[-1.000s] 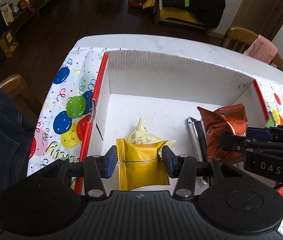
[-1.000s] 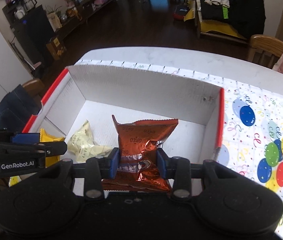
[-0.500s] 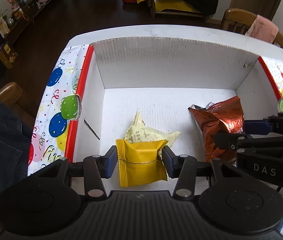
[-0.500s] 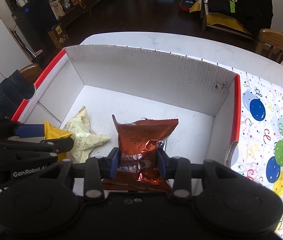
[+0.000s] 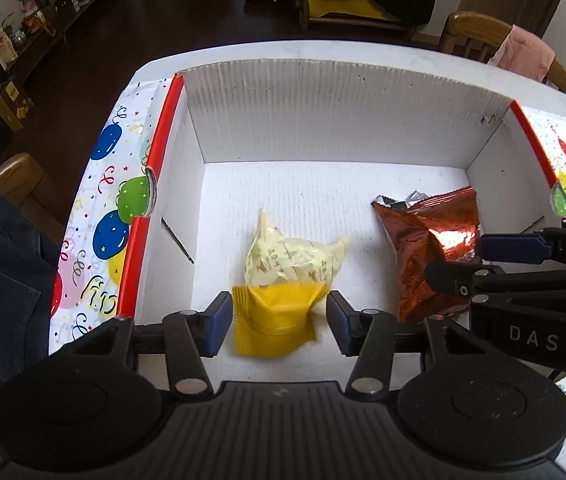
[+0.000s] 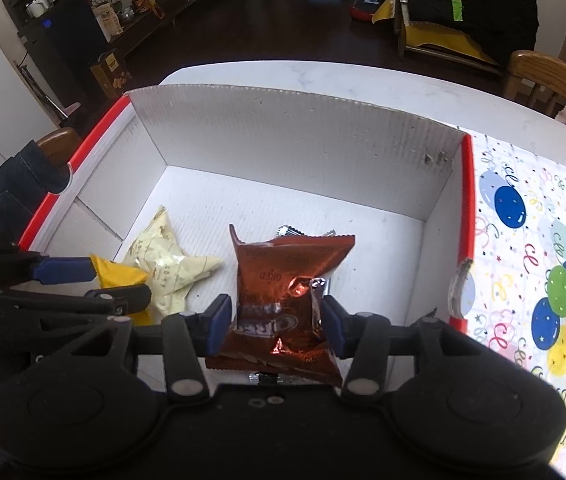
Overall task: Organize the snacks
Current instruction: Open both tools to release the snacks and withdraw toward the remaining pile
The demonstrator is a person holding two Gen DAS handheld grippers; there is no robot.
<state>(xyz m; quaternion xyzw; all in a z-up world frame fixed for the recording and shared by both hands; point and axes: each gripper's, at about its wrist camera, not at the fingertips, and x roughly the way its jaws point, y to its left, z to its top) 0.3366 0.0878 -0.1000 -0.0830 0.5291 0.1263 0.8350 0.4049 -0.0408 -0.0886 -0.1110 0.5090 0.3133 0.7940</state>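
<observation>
Dark wooden floor and a long low shelf with small things fill the room behind both grippers, and wooden chairs stand at the far side of a white table [image 5: 323, 50]. On this table lies a cloth with coloured balloons [image 6: 531, 240], and on the cloth stands a big white cardboard box [image 5: 343, 120] with red edges, open at the top, directly in front of and below both tools.

Inside the box, the left gripper [image 5: 277, 322] has just been opening its jaws. The yellow packet [image 5: 275, 320] is between them but looks blurred, and small gaps show at both pads, so I judge it is released and dropping to the box floor. A pale cream packet [image 5: 291, 258] lies just beyond it, touching or partly under it.

To the right of the left tool, the right gripper [image 6: 275, 322] has also just been opening. The brown foil packet [image 6: 283, 292] stands upright between its jaws, long axis pointing away from the tool, and seems to lean on silver packets [image 6: 289, 232] behind it. The pads look close to its sides; whether they touch, I cannot tell surely, but the grip looks loosened.

Both snacks are already inside the box, each directly under its own tool. The next move, I think, is only to lift each gripper straight up, so the fingers [image 6: 219, 322] do not drag a packet out.
</observation>
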